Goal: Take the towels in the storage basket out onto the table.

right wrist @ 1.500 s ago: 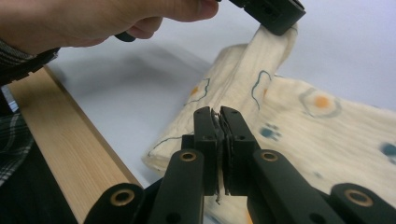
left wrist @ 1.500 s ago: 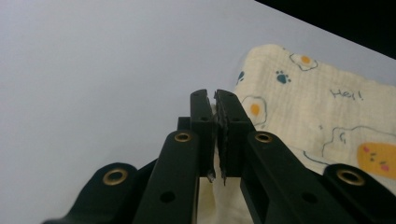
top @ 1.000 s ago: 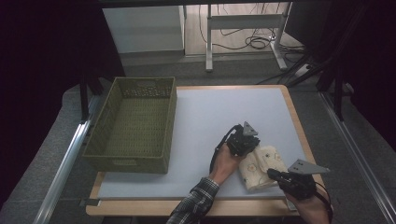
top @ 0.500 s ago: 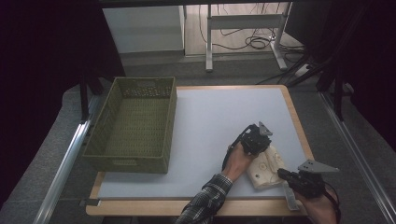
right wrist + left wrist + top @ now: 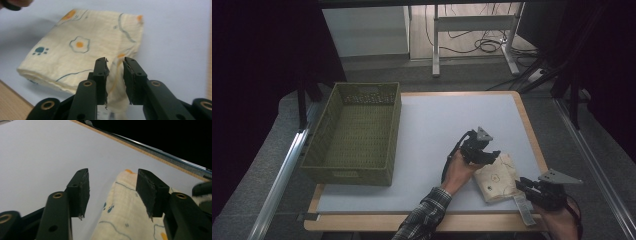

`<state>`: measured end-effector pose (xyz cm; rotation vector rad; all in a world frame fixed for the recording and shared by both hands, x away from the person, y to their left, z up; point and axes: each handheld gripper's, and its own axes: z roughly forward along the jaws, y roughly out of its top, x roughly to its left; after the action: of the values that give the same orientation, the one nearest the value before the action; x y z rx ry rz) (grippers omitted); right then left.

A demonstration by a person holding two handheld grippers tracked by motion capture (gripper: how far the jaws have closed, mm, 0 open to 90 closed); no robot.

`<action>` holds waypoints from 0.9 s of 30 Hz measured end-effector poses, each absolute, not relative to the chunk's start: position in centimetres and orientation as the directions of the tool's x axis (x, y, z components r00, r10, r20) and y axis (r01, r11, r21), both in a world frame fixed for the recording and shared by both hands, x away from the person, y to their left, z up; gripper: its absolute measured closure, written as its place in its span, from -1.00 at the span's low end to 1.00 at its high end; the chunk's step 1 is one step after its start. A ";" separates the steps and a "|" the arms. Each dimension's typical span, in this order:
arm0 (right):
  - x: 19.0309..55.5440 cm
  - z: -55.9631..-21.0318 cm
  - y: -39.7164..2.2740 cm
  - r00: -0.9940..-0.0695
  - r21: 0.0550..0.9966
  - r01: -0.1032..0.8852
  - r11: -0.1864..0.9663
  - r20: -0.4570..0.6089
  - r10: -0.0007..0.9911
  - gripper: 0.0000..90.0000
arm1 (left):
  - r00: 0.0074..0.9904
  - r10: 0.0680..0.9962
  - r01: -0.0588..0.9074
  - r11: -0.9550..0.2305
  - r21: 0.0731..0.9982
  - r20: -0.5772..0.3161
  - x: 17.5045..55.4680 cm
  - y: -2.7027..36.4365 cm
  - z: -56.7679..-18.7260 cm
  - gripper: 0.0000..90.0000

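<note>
From the high view the folded cloth (image 5: 498, 176) sits near the table (image 5: 432, 125) front-right corner with loads of free space toward the green basket (image 5: 357, 131), left gripper (image 5: 112, 192) just opened, jaws astride the cloth's end, while right gripper (image 5: 115, 80) also just eased apart around a hanging fold.

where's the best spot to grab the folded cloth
Probably the cloth's near corner, from the table's front edge, where the right gripper already straddles it. The folded layers stack into a thick, flat edge there, easy to pinch. Both grippers' jaws have just been opening; the left gripper stands open over the far end.
</note>
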<state>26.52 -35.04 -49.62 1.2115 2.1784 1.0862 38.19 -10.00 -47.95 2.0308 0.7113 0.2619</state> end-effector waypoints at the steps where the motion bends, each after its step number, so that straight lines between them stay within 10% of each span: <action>1: 26.4 -49.3 -35.2 -0.525 0.799 0.514 0.313 0.004 0.851 0.55 | 0.808 0.583 0.382 -0.401 0.833 -0.089 38.1 -9.5 -48.0 -0.07; 27: 27.9 -50.9 -35.9 -0.495 0.762 0.567 0.313 0.012 0.869 0.00 | 0.774 0.630 0.435 -0.469 0.769 -0.054 36.8 -5.8 -51.3 -0.05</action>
<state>27.88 -35.88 -50.92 1.2761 2.1820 1.0192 36.78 -5.85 -51.30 2.1378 0.7907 0.3015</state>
